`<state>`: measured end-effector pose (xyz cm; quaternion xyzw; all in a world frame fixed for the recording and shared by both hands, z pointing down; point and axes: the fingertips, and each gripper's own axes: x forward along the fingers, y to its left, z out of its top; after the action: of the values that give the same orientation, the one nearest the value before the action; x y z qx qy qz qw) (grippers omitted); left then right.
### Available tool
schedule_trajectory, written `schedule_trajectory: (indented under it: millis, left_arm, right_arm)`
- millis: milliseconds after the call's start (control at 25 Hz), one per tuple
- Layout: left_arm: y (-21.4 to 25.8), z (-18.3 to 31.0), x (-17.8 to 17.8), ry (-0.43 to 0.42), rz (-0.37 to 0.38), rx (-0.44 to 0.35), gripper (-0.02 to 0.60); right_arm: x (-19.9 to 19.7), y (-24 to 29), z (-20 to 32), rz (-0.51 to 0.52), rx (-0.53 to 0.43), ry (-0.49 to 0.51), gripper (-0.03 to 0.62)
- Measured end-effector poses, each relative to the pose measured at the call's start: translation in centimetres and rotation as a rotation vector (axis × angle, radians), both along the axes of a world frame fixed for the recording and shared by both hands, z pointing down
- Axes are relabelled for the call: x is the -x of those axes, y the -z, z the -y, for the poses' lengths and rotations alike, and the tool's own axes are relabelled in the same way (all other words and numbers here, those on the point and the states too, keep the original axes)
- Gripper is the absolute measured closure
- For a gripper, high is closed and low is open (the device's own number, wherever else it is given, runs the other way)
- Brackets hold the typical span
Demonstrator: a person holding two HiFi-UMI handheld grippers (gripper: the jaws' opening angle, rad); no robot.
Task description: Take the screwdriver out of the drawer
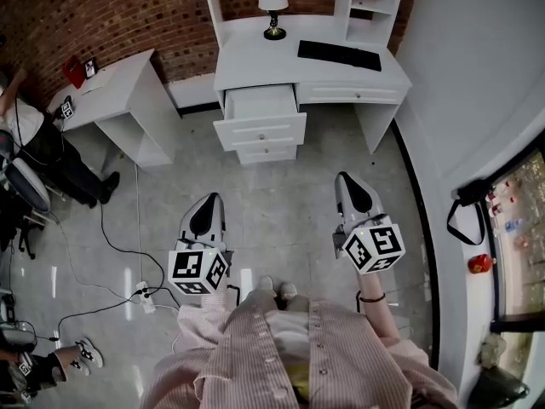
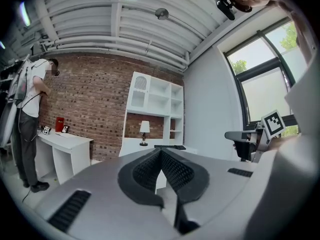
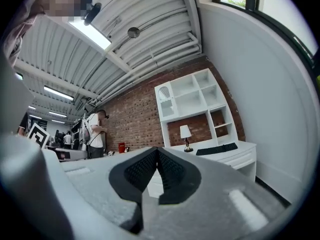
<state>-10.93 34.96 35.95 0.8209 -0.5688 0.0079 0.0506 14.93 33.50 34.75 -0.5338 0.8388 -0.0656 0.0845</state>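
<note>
A white desk [image 1: 255,58] stands against the brick wall ahead, and its top drawer [image 1: 260,116] is pulled out. No screwdriver shows in any view. My left gripper [image 1: 212,198] and right gripper [image 1: 344,178] are held level over the grey floor, well short of the desk, both pointing toward it. Each has its jaws closed together with nothing between them. In the left gripper view the left gripper [image 2: 161,152] has its black pads meeting in front of the desk [image 2: 150,146]. The right gripper view shows the right gripper [image 3: 157,150] the same way, with the desk [image 3: 220,154] beyond.
A lamp [image 1: 272,7] and a black keyboard [image 1: 339,54] sit on the desk. A second white table [image 1: 119,92] stands at the left, with a person [image 1: 38,143] beside it. Cables and a power strip [image 1: 145,296] lie on the floor at left. A curved white wall [image 1: 477,100] closes the right side.
</note>
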Motion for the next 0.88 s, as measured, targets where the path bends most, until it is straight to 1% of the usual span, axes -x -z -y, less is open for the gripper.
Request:
schedule_trajectory:
  millis: [200,480,680,880]
  left_arm:
    - [-0.8,-0.8,-0.3,0.017,-0.002,0.015,0.583]
    - [-1.0,0.1,-0.6,0.029,0.004,0.025,0.583]
    - [-1.4,1.8,0.0,0.040,0.000,0.029,0.583]
    - [-2.0,4.5,0.2,0.038,-0.014,0.043,0.583]
  right_arm:
    - [-0.3,-0.5,0.3,0.002,0.011,0.018,0.588]
    - [0.2,-1.4,1.8,-0.004,0.037,0.049,0.568]
    - [0.6,-2.0,3.7,-0.005,0.050,0.055,0.540]
    - [0.9,-2.8,6.2,-0.011,0.070,0.052,0.514]
